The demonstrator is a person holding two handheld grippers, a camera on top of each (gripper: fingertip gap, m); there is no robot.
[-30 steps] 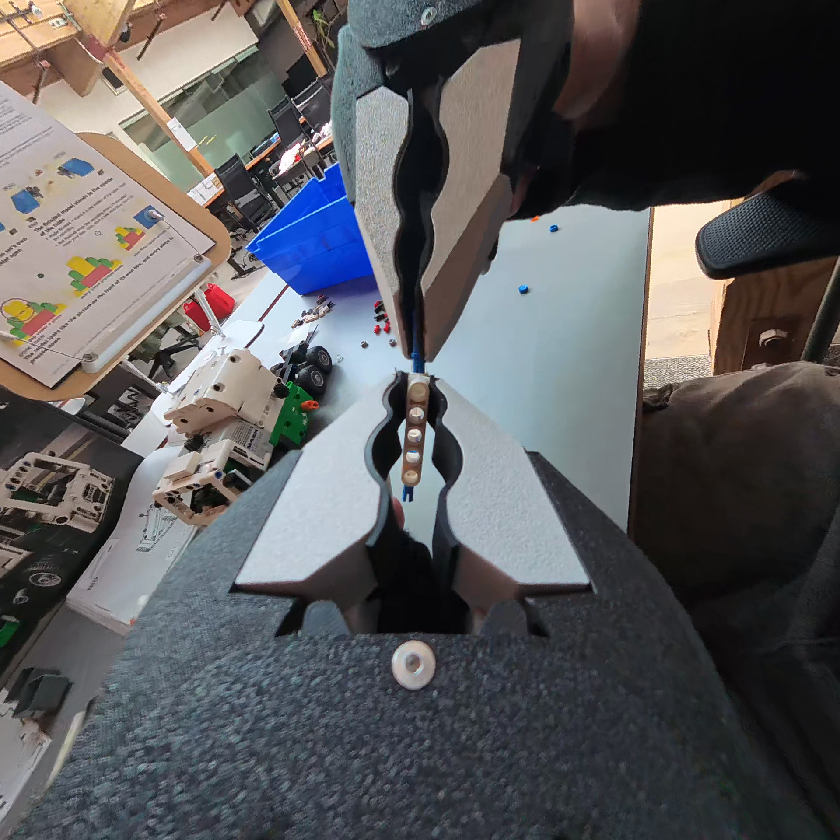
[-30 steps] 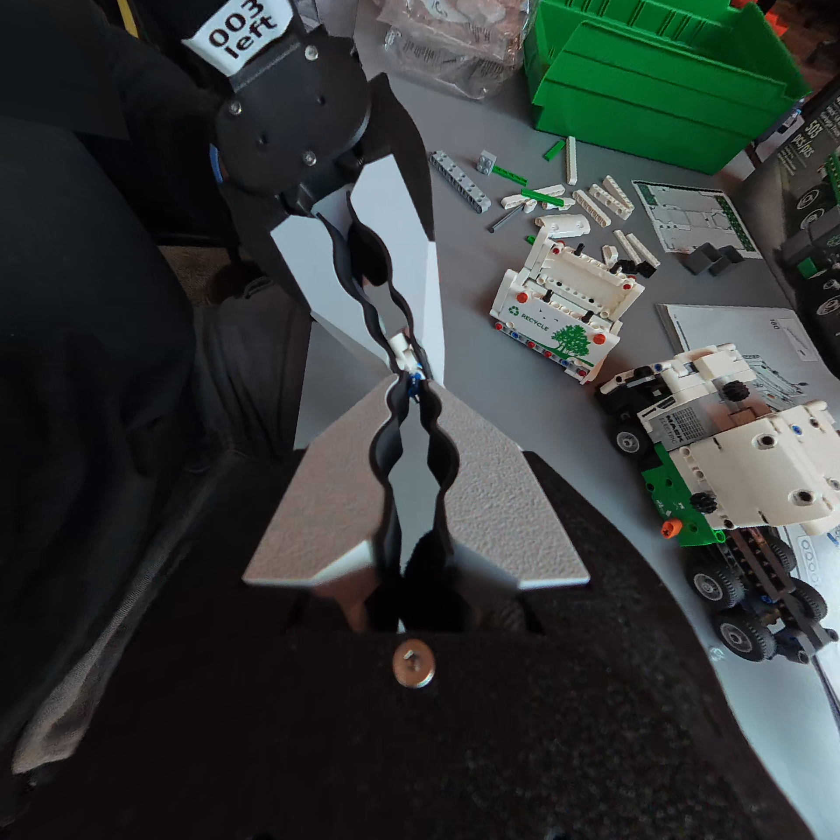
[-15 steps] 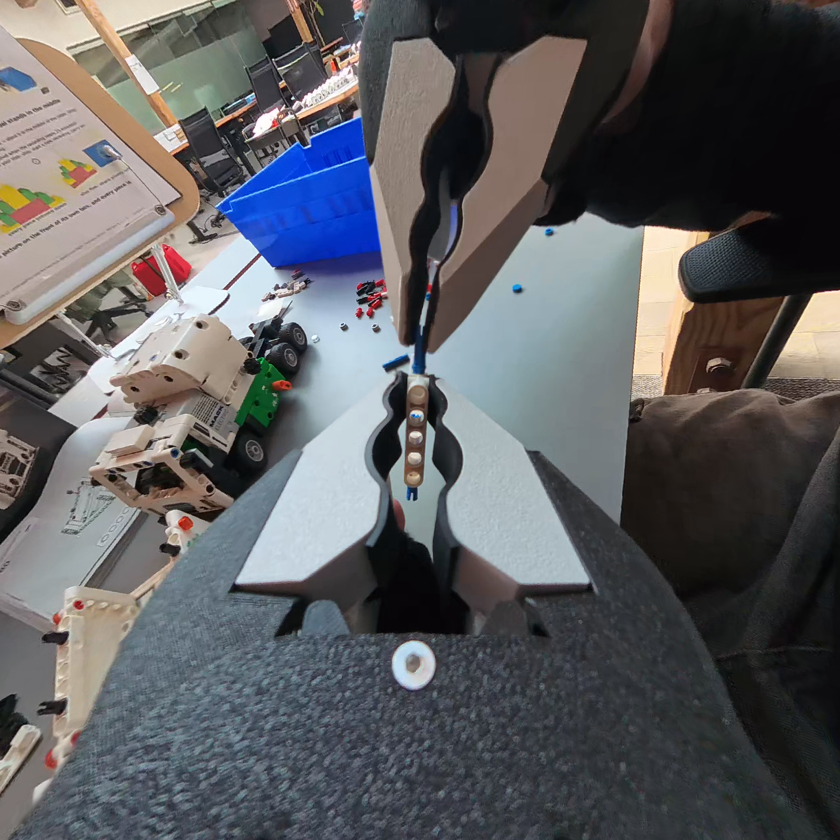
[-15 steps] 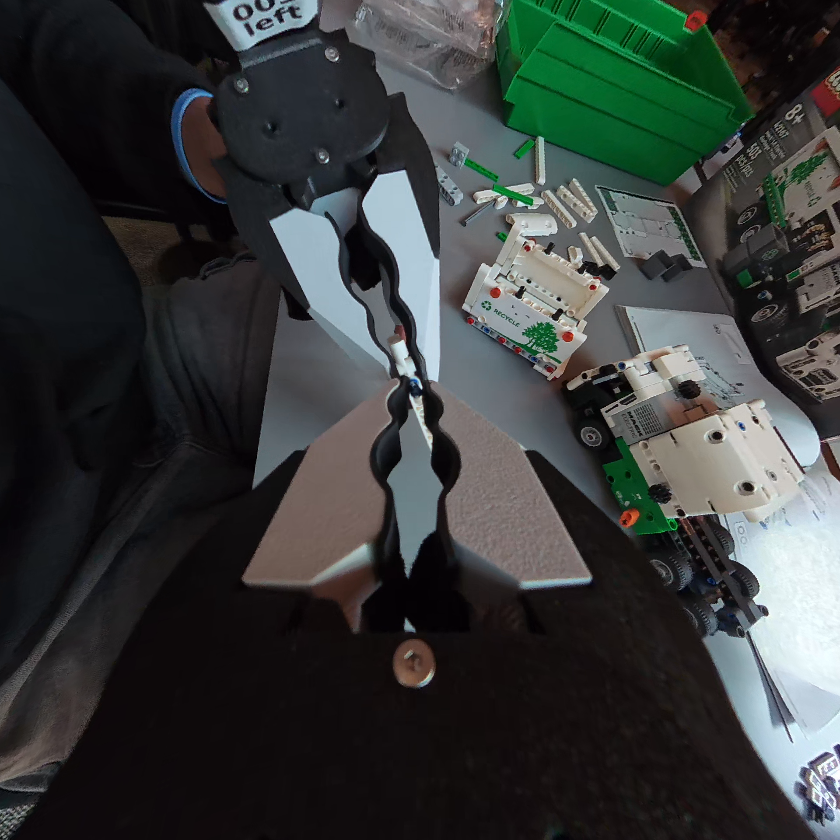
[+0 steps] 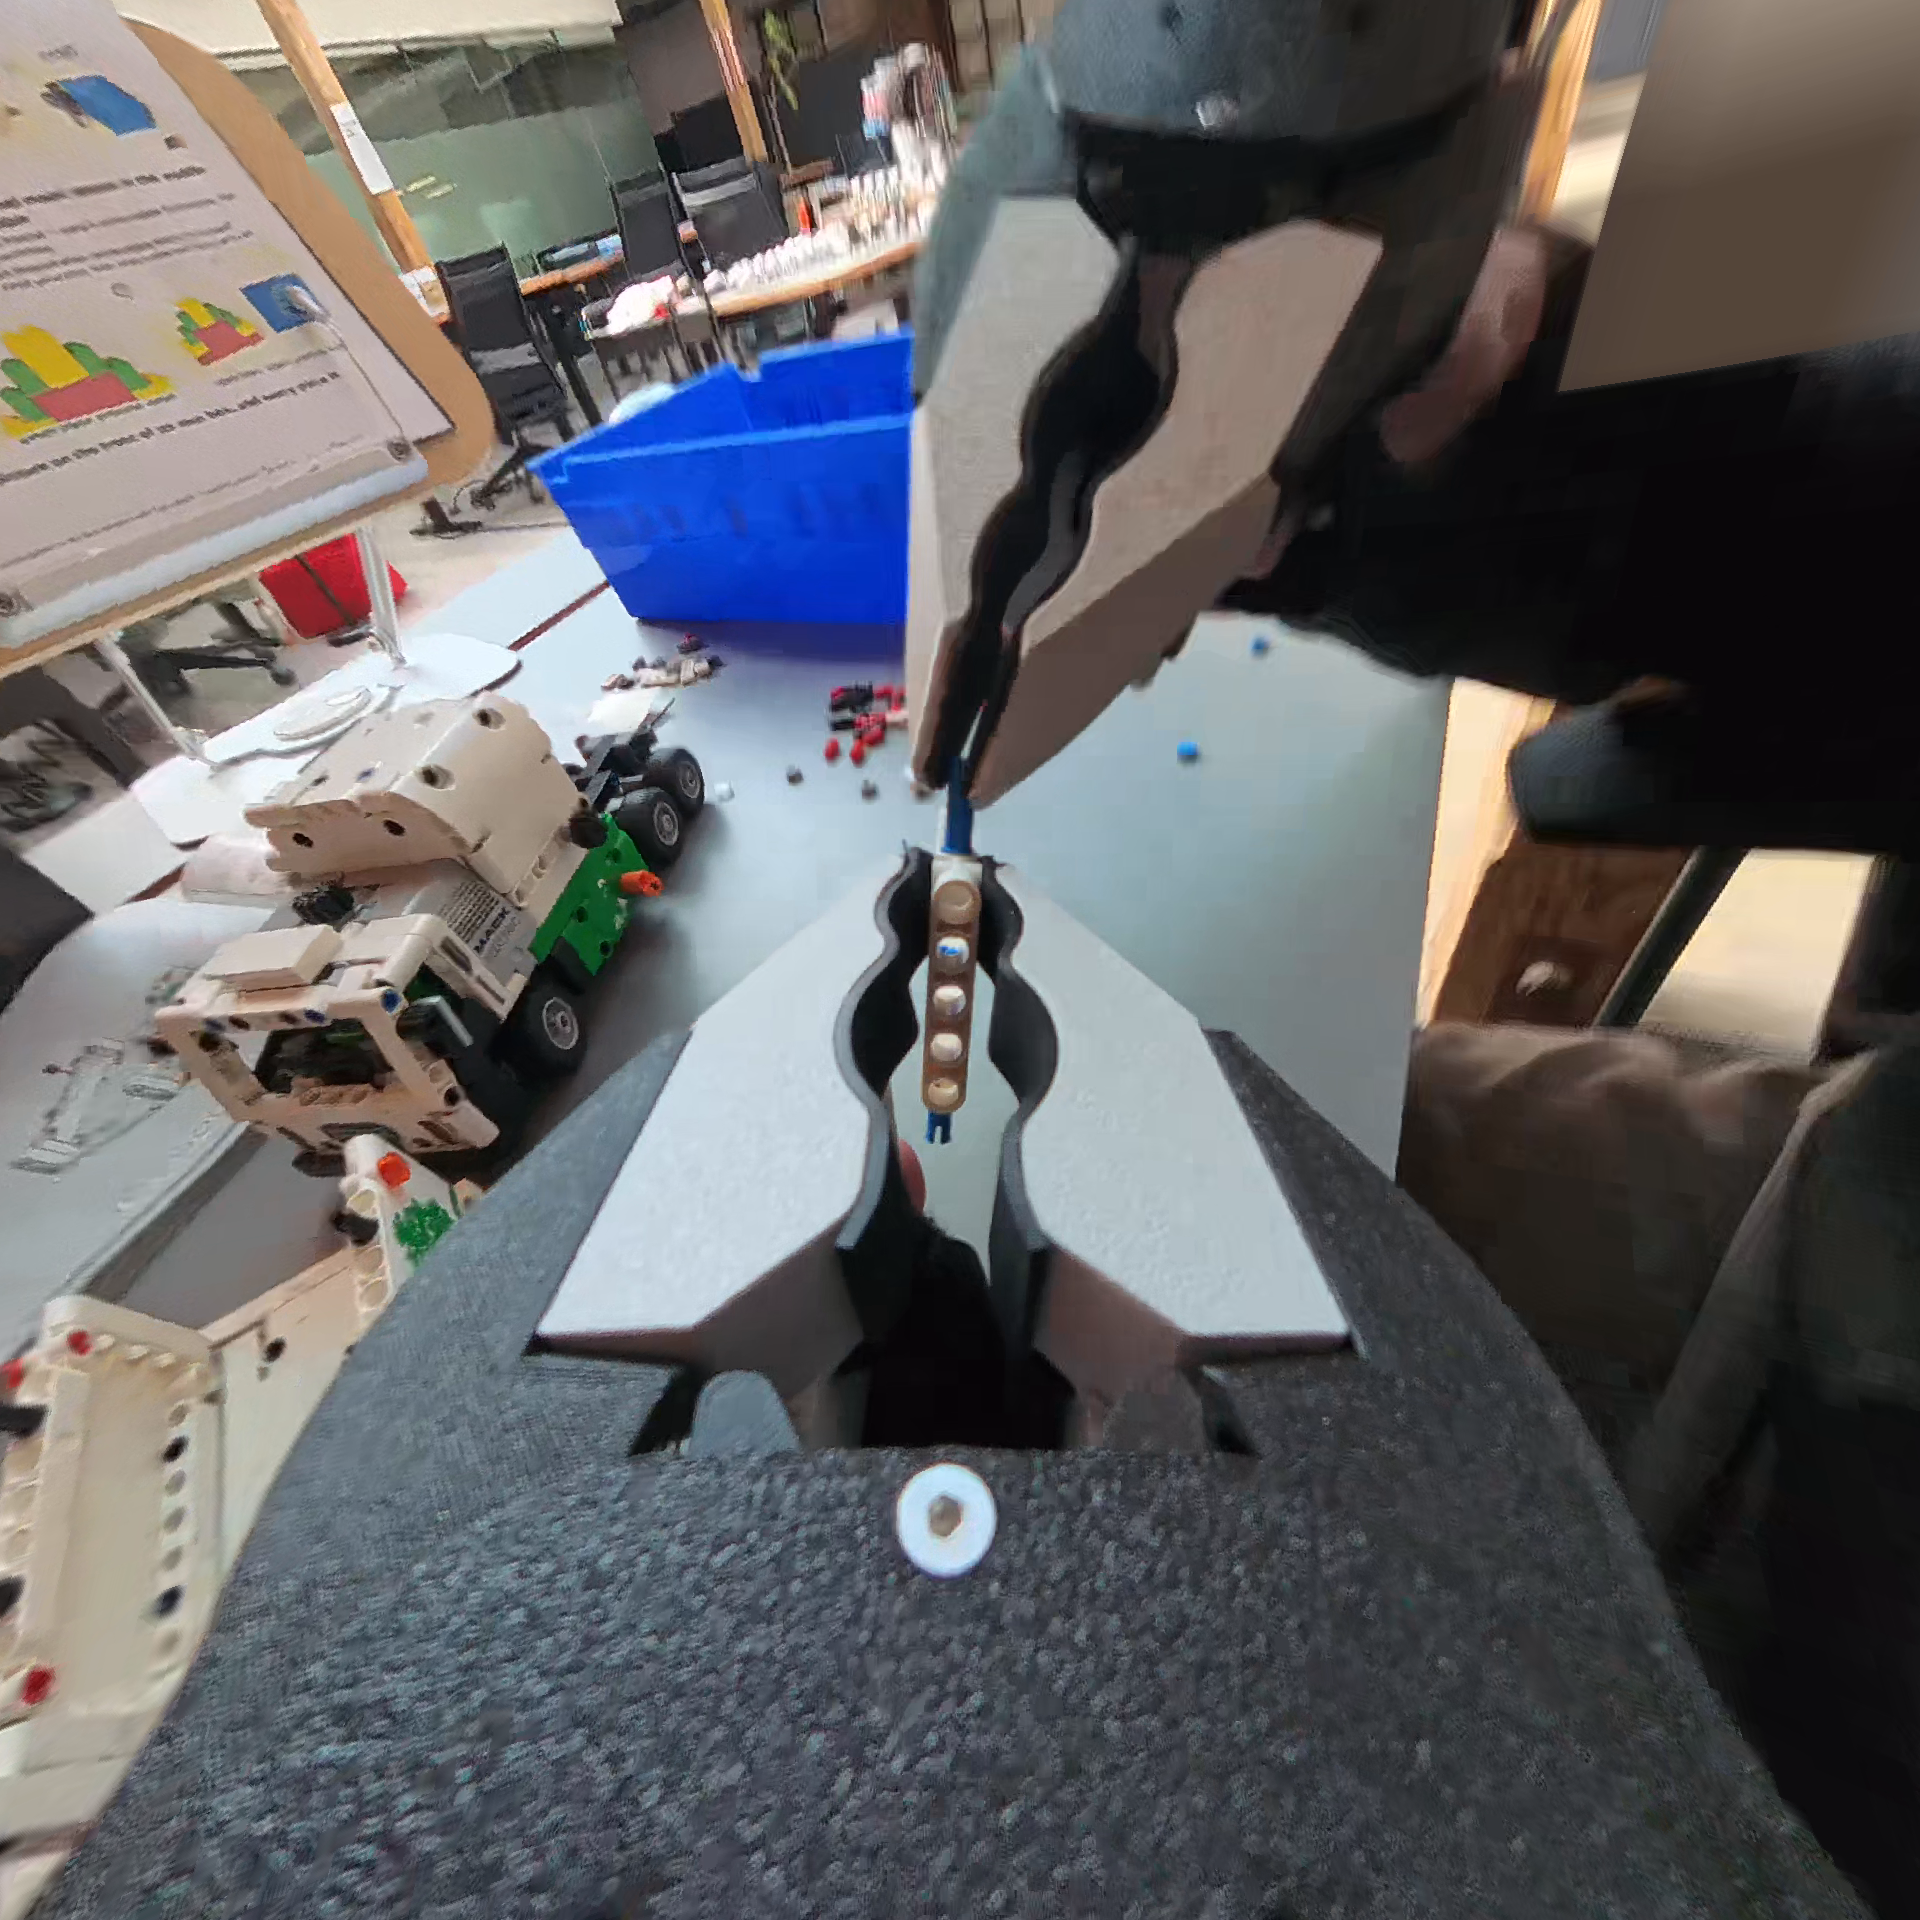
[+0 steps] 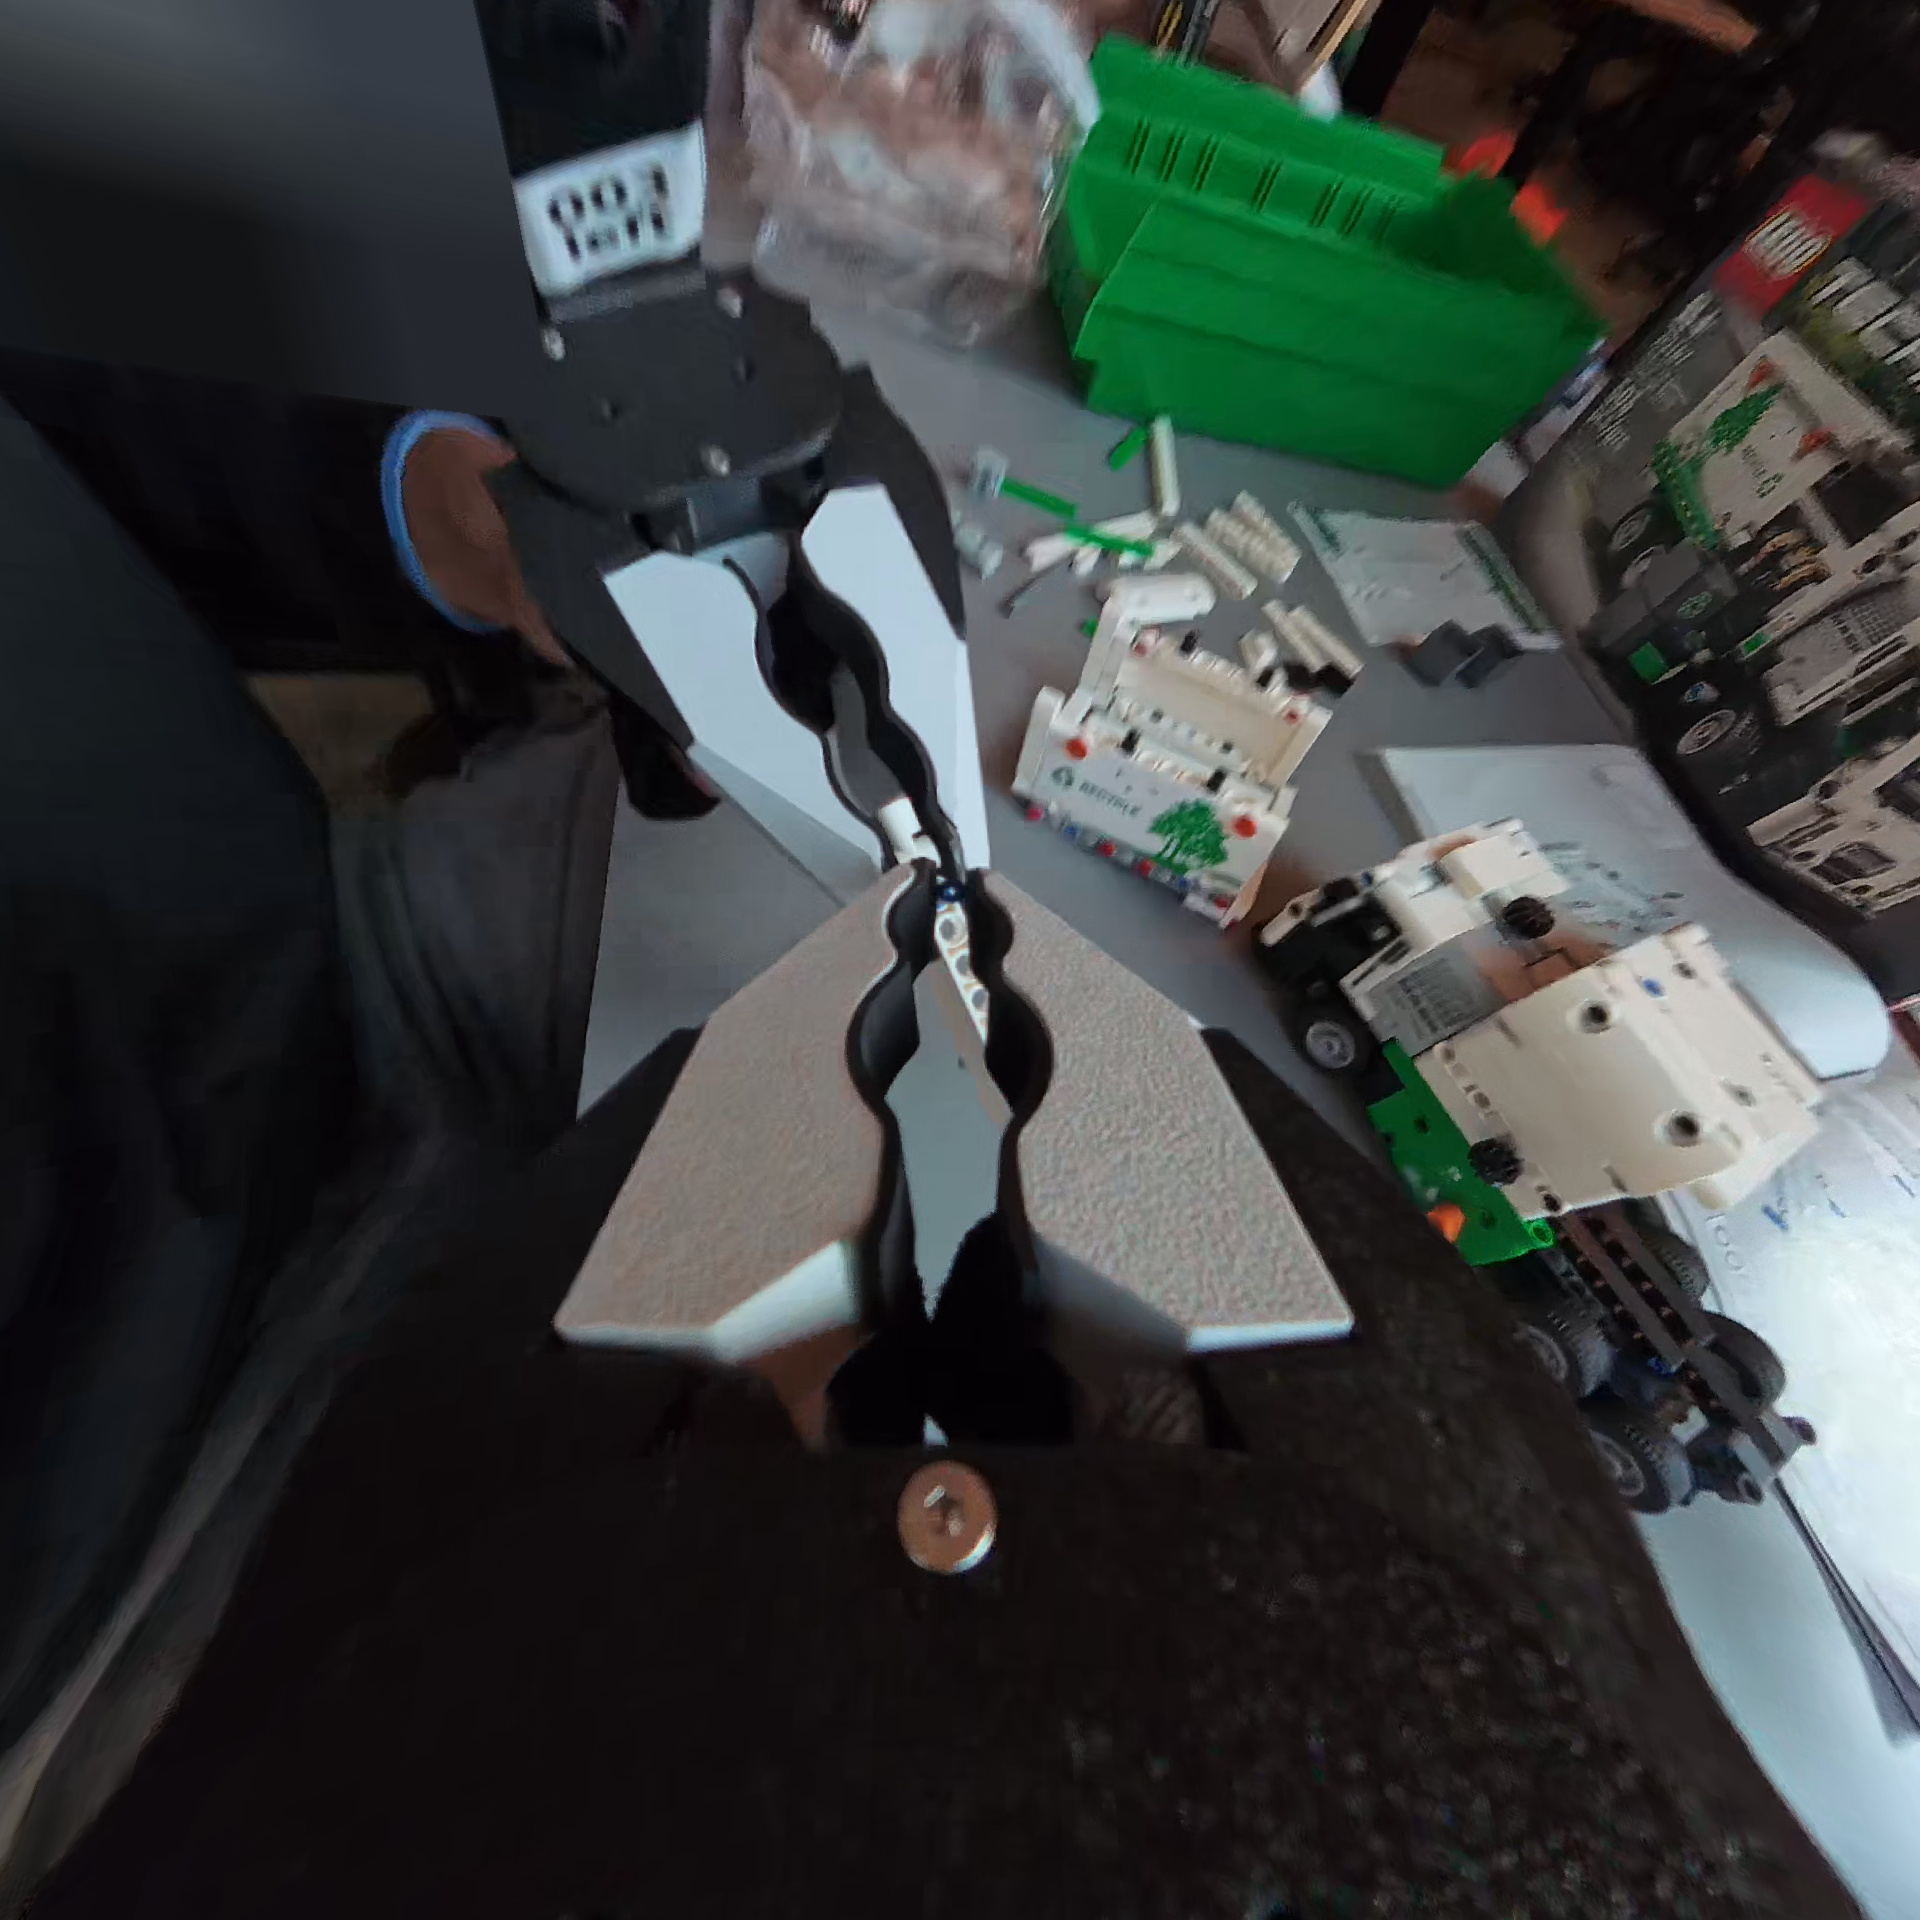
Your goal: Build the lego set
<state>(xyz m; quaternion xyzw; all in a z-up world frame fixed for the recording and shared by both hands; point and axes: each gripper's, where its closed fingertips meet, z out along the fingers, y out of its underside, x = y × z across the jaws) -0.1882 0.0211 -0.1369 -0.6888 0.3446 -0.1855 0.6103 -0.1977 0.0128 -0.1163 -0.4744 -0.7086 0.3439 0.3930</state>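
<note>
In the left wrist view my left gripper [image 5: 951,868] is shut on a short white beam [image 5: 951,987] with a row of holes, held lengthwise between the jaws. A blue pin [image 5: 958,821] sticks out of the beam's far end. My right gripper [image 5: 956,777] comes down from above and is shut on that pin. In the right wrist view my right gripper [image 6: 940,883] meets the left gripper [image 6: 914,831] tip to tip over the table edge, with the blue pin [image 6: 951,890] and white beam [image 6: 902,826] between them. The partly built white and green truck [image 5: 416,914] [image 6: 1538,1060] stands on the table.
A white body panel with a tree sticker [image 6: 1153,790] lies beside the truck. Loose white and green pieces [image 6: 1195,540] lie before a green bin [image 6: 1299,312]. A blue bin [image 5: 748,499], red small parts [image 5: 862,717], an instruction board [image 5: 187,291] and the set's box [image 6: 1787,571] surround the table. My left and right fingertips are right by each other.
Both grippers stay tip to tip on the beam and pin. The pair has swung, so the truck and bins have shifted in both views. The right wrist view is now motion-blurred.
</note>
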